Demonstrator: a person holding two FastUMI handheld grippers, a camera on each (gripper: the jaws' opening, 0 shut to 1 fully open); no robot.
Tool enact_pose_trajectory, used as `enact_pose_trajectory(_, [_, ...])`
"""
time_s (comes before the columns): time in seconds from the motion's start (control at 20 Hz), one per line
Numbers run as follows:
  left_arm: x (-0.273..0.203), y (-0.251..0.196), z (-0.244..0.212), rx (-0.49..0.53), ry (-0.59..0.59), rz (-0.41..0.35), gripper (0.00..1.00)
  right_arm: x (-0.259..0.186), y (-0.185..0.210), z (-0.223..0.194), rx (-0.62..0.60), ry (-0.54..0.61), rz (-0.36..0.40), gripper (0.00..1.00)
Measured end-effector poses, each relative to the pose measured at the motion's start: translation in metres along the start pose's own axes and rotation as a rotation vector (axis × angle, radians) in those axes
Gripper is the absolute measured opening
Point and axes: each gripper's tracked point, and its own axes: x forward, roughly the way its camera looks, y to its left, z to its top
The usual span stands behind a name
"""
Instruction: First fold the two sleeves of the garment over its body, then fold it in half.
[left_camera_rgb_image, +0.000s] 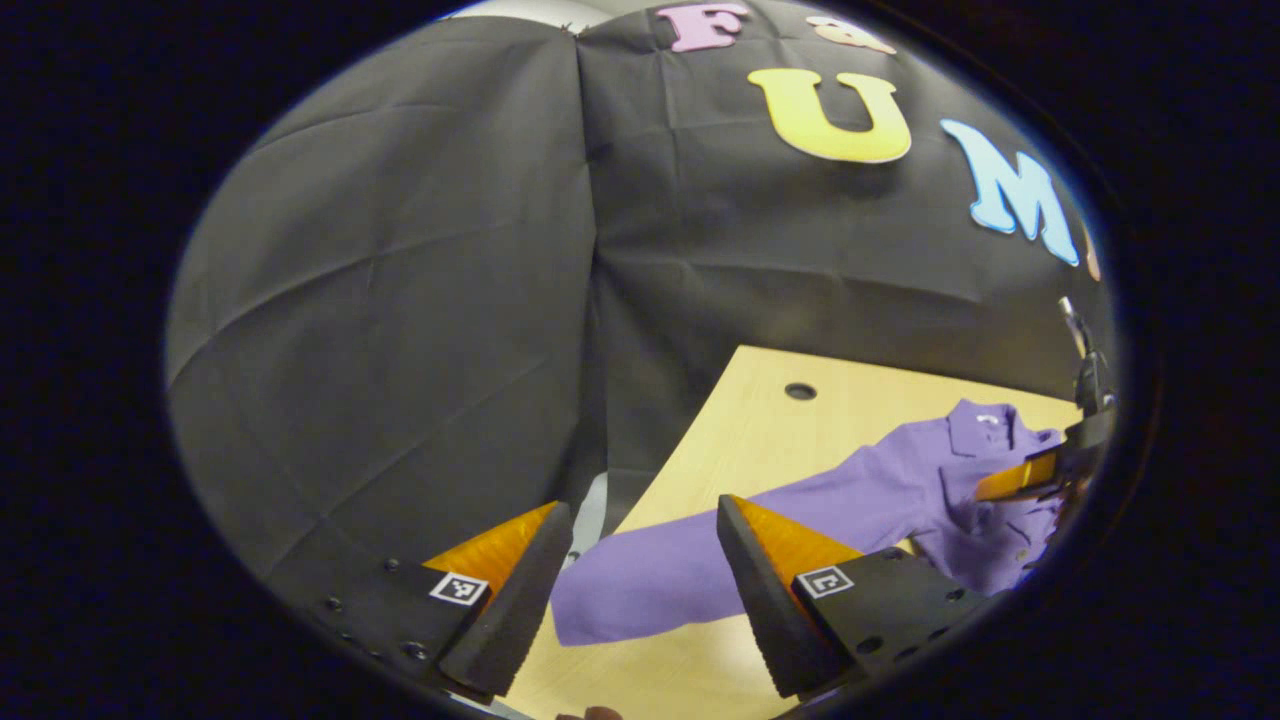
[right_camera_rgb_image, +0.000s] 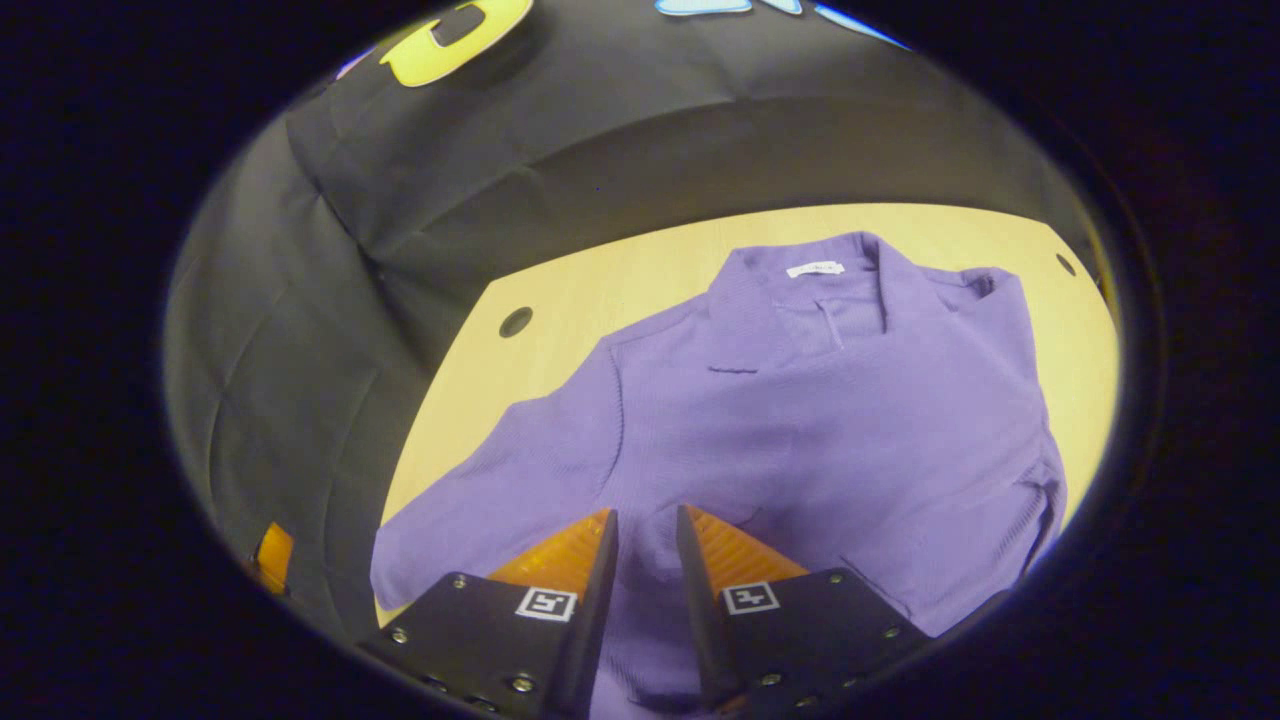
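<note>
While the left gripper (left_camera_rgb_image: 645, 580) hangs with its fingers spread wide above the tabletop's (left_camera_rgb_image: 760, 410) left edge, the garment's left sleeve (left_camera_rgb_image: 700, 560) lies flat between and beyond them — untouched, its cuff near that edge. In the right gripper view, the right gripper (right_camera_rgb_image: 645, 560) sits over the purple garment (right_camera_rgb_image: 800, 420) with its fingers drawn close, a narrow gap between them; whether they pinch the fabric I cannot tell. Farther off, the garment's body spreads across the tabletop, its collar (right_camera_rgb_image: 810, 285) toward the far edge, near a round hole (right_camera_rgb_image: 516, 321) — the right sleeve already lies folded over the body.
</note>
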Motion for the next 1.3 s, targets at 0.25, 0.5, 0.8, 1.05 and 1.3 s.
enact_pose_trajectory(0.25, [0.019,0.009,-0.067,0.035,0.119,0.013,0.96,-0.023,-0.010,0.005,-0.063,-0.026,-0.019,0.39])
enact_pose_trajectory(0.5, [0.036,0.014,-0.123,0.024,0.218,0.016,0.97,-0.053,-0.033,0.007,-0.072,-0.051,-0.052,0.39])
enact_pose_trajectory(0.8, [0.045,0.012,-0.140,0.015,0.238,0.017,0.97,-0.093,-0.078,-0.022,-0.065,-0.032,-0.124,0.39])
enact_pose_trajectory(1.05, [0.043,0.011,-0.138,-0.052,0.218,0.001,0.95,-0.131,-0.117,-0.044,-0.023,-0.025,-0.189,0.39])
enact_pose_trajectory(1.3, [0.042,0.010,-0.139,-0.046,0.215,0.015,0.93,-0.169,-0.157,-0.068,0.026,-0.015,-0.268,0.39])
